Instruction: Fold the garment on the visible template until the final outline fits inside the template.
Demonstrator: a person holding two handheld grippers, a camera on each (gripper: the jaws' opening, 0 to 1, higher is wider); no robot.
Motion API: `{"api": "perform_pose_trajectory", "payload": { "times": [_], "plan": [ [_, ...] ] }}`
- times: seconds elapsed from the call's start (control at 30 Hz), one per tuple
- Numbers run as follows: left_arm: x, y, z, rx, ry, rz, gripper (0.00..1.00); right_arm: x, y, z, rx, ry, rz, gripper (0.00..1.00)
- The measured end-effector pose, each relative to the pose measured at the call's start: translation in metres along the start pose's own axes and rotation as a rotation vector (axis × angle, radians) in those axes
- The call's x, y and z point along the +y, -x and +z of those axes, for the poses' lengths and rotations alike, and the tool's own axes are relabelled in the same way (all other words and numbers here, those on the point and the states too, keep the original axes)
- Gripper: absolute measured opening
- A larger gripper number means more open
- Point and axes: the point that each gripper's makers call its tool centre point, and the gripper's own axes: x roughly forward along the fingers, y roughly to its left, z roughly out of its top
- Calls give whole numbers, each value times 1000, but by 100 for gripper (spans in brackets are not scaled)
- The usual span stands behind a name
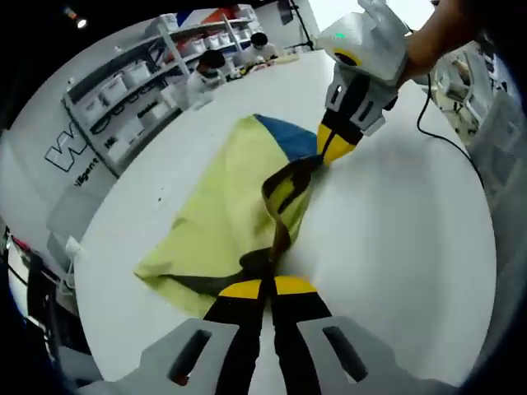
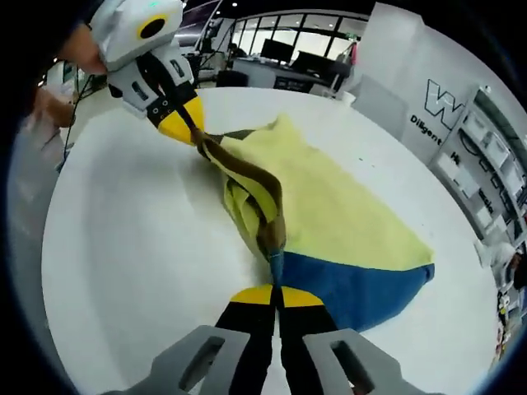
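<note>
Left gripper view: garment (image 1: 222, 214) stretched between both clamped hand-held grippers (image 1: 266, 286).

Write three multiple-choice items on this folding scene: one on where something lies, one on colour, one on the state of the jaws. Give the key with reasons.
1. Where does the garment lie?
A. on the white table
B. on a shelf
C. on the floor

2. What colours is the garment's main cloth?
A. red and white
B. yellow-green with a blue part
C. all black

3. How do the jaws of the two grippers stand?
A. both wide open above the cloth
B. one shut, one open and away from the cloth
C. both shut on the garment's dark edge

Key:
1. A, since the cloth spreads over the white table.
2. B, since the right gripper view shows a yellow-green spread meeting a blue part.
3. C, since the left gripper and the right gripper each pinch one end of the dark-edged strip, lifting it between them.
</note>
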Motion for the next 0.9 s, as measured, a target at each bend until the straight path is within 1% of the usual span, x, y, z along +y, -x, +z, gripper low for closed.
{"api": "perform_pose_trajectory", "payload": {
  "times": [0.1,0.17,0.23,0.37,0.43,0.5,0.57,0.6,0.7,0.77,0.9],
  "plan": [
    [-5,5,-5,19,23,-17,5,5,7,-6,14,-23,22,0],
    [-8,8,-5,16,25,-25,5,8,12,-8,11,-24,29,0],
    [-12,10,-7,24,22,-34,5,12,16,-11,15,-23,37,0],
    [-18,16,-9,39,29,-45,4,21,24,-13,22,-26,62,0],
    [-21,20,-11,45,35,-50,4,25,29,-11,14,-25,72,0],
    [-27,24,-15,51,33,-61,4,31,35,-12,14,-21,87,0],
    [-31,28,-20,66,10,-66,4,39,41,-13,11,-15,102,0],
    [-33,30,-22,69,4,-66,4,43,43,-13,10,-10,110,0],
    [-37,36,-25,75,21,-73,4,61,52,-18,24,73,147,0],
    [-42,40,-26,78,22,-80,4,69,58,-20,20,87,159,0],
    [-50,48,-30,85,4,-77,4,78,67,-19,11,89,177,0]
  ]
}}
